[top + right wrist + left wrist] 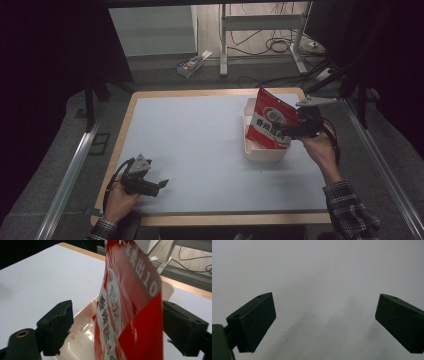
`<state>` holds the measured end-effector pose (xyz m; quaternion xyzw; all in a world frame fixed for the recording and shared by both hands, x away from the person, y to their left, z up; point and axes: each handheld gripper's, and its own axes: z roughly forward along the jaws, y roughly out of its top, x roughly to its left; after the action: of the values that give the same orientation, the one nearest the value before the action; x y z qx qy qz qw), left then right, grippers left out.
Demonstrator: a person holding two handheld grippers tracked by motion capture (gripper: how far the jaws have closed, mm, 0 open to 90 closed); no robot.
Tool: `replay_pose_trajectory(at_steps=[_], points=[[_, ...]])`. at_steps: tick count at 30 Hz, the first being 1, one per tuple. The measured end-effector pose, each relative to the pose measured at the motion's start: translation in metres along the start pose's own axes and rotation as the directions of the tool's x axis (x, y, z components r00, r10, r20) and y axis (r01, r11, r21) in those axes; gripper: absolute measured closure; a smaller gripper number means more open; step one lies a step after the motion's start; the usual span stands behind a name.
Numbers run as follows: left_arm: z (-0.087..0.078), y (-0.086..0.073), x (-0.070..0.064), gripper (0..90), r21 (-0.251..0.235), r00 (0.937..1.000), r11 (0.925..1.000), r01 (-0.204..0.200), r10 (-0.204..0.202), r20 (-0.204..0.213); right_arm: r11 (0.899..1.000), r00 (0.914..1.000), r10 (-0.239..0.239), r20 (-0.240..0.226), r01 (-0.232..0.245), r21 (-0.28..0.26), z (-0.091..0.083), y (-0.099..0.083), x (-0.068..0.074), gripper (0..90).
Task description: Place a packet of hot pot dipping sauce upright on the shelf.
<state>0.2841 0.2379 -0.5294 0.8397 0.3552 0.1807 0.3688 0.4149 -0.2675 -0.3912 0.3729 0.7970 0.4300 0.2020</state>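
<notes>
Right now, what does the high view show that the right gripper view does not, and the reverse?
High view alone: the left hand-held gripper resting open near the table's front left, the person's hands and checked sleeves, and a small box on the floor beyond the table.

Right gripper view alone: a close look along the right hand-held gripper, whose jaws stand apart either side of the red snack bag, with a gap at the left jaw.

Both: the bag standing upright in the white tray, the pale tabletop with its wooden edge, and cables on the floor.
</notes>
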Motion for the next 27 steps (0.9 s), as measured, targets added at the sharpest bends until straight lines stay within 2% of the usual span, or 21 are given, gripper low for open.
replay_pose_trajectory(at_steps=[11, 27], points=[[0.0, 0.0, 0.0, 3.3, -0.001, 1.0, 1.0, -0.003, 0.003, -0.001, 1.0, 0.9995, 0.025, -0.02, -0.024, 0.01, -0.005, -0.008, 0.002, 7.4], [-0.001, 0.0, -0.001, 3.2, -0.003, 1.0, 1.0, -0.006, 0.006, -0.002, 1.0, 1.0, -0.006, -0.005, 0.007, 0.024, -0.021, -0.015, 0.01, 4.9]])
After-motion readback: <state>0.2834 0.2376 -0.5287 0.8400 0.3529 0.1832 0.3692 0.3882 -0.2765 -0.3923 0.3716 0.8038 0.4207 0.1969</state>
